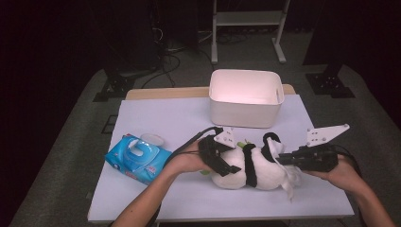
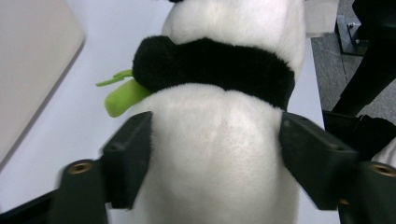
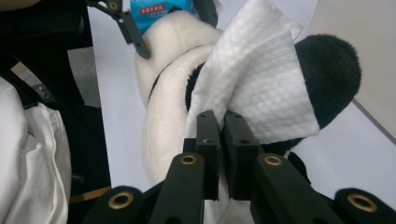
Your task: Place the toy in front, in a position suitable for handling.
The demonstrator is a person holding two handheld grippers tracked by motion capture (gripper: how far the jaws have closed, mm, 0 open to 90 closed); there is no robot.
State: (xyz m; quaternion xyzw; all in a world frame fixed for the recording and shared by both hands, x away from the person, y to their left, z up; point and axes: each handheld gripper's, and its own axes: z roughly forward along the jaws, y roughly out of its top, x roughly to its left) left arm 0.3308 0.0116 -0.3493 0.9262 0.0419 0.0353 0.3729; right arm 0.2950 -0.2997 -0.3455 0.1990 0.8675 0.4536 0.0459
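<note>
The plush panda lies on its side near the counter's front edge, right of the middle. It looks soft and light, so it'll squish and roll if pushed. Left claw straddles the fat white belly, jaws wide, hard to say whether they press it. Right claw is pinched shut on a limp wet wipe against the head. I'd grip the waist, not an ear.

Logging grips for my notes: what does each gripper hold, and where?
Right gripper pinches the white wipe at its lower edge. Left gripper straddles the panda's body, grip uncertain.
</note>
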